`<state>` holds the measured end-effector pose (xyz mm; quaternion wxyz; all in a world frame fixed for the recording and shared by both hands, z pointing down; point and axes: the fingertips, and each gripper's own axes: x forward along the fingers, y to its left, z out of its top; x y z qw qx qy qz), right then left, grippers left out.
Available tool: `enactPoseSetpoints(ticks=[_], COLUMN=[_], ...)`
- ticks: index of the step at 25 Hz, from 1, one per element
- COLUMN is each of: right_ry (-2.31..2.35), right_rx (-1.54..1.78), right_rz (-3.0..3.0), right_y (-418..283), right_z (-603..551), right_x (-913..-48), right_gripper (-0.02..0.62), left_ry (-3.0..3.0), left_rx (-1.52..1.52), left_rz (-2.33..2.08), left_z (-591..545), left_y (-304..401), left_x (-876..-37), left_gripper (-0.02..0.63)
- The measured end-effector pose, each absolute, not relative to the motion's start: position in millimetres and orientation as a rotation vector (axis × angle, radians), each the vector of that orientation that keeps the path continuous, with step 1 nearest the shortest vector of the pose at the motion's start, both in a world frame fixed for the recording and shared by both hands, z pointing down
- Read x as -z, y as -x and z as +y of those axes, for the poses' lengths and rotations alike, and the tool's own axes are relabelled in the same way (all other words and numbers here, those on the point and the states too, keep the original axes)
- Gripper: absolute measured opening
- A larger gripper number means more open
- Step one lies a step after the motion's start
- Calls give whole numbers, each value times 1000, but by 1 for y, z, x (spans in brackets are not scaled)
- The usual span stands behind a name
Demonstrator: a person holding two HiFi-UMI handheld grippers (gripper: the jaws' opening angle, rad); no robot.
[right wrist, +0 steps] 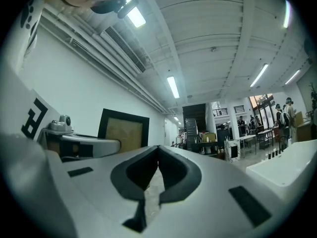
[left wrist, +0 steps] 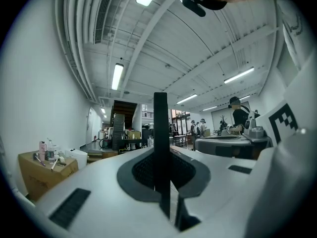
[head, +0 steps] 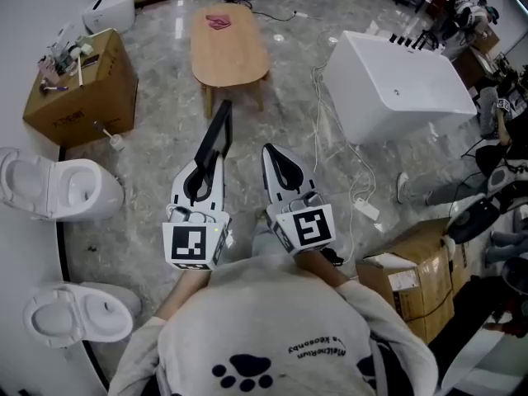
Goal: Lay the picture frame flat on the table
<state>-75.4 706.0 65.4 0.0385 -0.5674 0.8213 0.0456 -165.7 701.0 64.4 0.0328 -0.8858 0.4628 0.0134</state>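
My left gripper [head: 205, 162] is shut on the lower edge of a black picture frame [head: 218, 132], which it holds upright in the air above the marble floor. In the left gripper view the frame [left wrist: 161, 128] shows edge-on as a dark bar rising from between the jaws of the left gripper [left wrist: 162, 175]. The right gripper view shows the frame's tan face and black border [right wrist: 124, 130] to the left. My right gripper [head: 277, 153] [right wrist: 157, 158] is shut with nothing in it, just right of the left one. The oval wooden table [head: 229, 52] stands farther ahead.
A pink item [head: 219, 21] lies at the table's far end. Two white toilets [head: 58, 190] [head: 78, 313] and a cardboard box [head: 82, 85] stand at left. A white bathtub [head: 396, 85], floor cables [head: 355, 167] and more cardboard boxes [head: 417, 275] are at right.
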Motion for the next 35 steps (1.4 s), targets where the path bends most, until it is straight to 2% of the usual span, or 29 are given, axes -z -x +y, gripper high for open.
enactPoseSetpoints(ticks=[15,35], right_ry=[1629,1701], right_rx=[-174,-140], right_rz=[2571,2583], right_y=[-11,-19], right_z=[575,449], right_x=[-50,-70], right_gripper=[10,10], left_ry=[2698,2705], left_rx=[-62,-1], left_rz=[1566,1530], left_z=[582,448], left_y=[78,70], left_x=[-68,-78], left_gripper=[28,28])
